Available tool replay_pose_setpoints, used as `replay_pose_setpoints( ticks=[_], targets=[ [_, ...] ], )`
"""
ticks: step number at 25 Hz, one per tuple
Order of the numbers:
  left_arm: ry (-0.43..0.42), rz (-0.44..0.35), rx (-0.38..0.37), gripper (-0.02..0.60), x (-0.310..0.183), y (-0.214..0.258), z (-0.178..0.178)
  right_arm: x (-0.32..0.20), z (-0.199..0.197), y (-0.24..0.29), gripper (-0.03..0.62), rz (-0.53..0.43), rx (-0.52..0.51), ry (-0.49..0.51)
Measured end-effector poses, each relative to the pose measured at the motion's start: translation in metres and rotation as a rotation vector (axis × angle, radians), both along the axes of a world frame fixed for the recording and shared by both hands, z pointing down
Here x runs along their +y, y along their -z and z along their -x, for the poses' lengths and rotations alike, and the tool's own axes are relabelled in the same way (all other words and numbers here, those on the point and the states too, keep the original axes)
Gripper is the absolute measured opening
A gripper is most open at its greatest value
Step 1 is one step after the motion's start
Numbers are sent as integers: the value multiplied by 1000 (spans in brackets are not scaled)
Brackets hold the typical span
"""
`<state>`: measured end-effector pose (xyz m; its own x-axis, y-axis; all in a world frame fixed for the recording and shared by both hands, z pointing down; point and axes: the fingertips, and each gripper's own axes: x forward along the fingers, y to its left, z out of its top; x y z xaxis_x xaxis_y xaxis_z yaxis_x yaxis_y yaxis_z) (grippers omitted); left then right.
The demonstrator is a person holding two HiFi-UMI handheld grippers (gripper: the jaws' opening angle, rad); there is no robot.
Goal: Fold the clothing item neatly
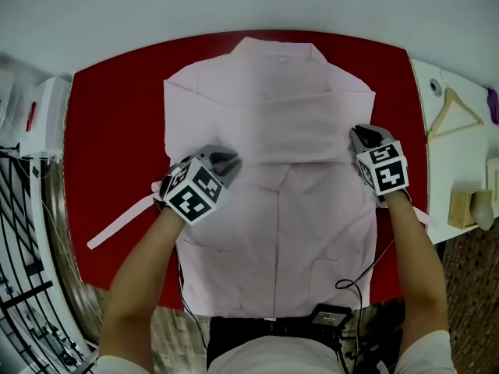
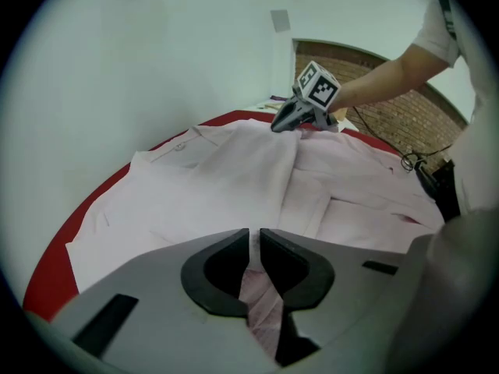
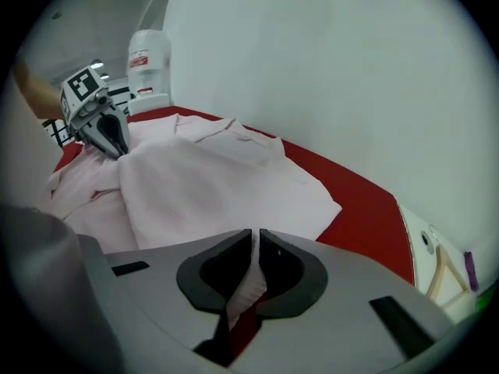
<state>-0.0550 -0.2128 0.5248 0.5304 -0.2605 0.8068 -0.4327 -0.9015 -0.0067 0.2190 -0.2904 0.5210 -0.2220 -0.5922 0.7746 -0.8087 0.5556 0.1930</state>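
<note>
Left gripper point(image 2: 255, 244): jaws clenched, a pinch of pale pink cloth caught between the pads and bunching out beneath them. In the head view it point(image 1: 230, 162) points away from the person and sits on the left half of the garment, a little inside its left edge.

Right gripper point(image 3: 256, 248): jaws likewise clamped on a thin edge of the same pink cloth, with red table visible just beside the pinch. In the head view it point(image 1: 360, 135) sits at the garment's right edge, roughly level with the left one.

Pink shirt point(image 1: 288, 209): spread flat on the red table point(image 1: 117, 115), collar on the far side, hem at the near edge in front of the person. A folded-over layer lies across the chest below the collar. Both grippers hold at the lower edge of that layer, one toward each end. Cloth between them lies smooth, with a shallow crease running across.

Pink strip point(image 1: 117, 224): trails from the shirt's left side out across the table toward the near left.

Off the table, right: wooden hanger point(image 1: 454, 111) on a white surface. The right gripper view shows a white bottle point(image 3: 148, 68) beyond the table's far left end.
</note>
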Motion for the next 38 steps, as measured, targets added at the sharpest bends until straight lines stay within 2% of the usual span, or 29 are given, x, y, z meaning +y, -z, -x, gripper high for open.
replay_pose_setpoints(
  ticks=[5, 10, 15, 20, 27, 32, 34, 38],
  targets=[
    [24, 15, 19, 46, 0, -1, 2, -2, 0, -1, 41, -6, 7, -11],
    [83, -6, 79, 48, 0, 18, 4, 0, 0, 26, 41, -94, -42, -48],
    [159, -9, 230, 48, 12, 55, 6, 19, 3, 67, 41, -169, -126, -86],
    [237, 22, 386, 48, 32, 87, 13, 48, -1, 93, 41, -187, -217, -169],
    [271, 55, 570, 31, 62, 111, 26, 87, -22, 114, 40, -228, -280, -317],
    [274, 158, 696, 9, 85, 123, 35, 120, -29, 127, 35, -237, -283, -373],
    [272, 181, 711, 8, 91, 127, 37, 135, -32, 134, 35, -246, -274, -393],
    [262, 147, 691, 8, 101, 132, 41, 160, -37, 145, 35, -264, -254, -420]
  ],
)
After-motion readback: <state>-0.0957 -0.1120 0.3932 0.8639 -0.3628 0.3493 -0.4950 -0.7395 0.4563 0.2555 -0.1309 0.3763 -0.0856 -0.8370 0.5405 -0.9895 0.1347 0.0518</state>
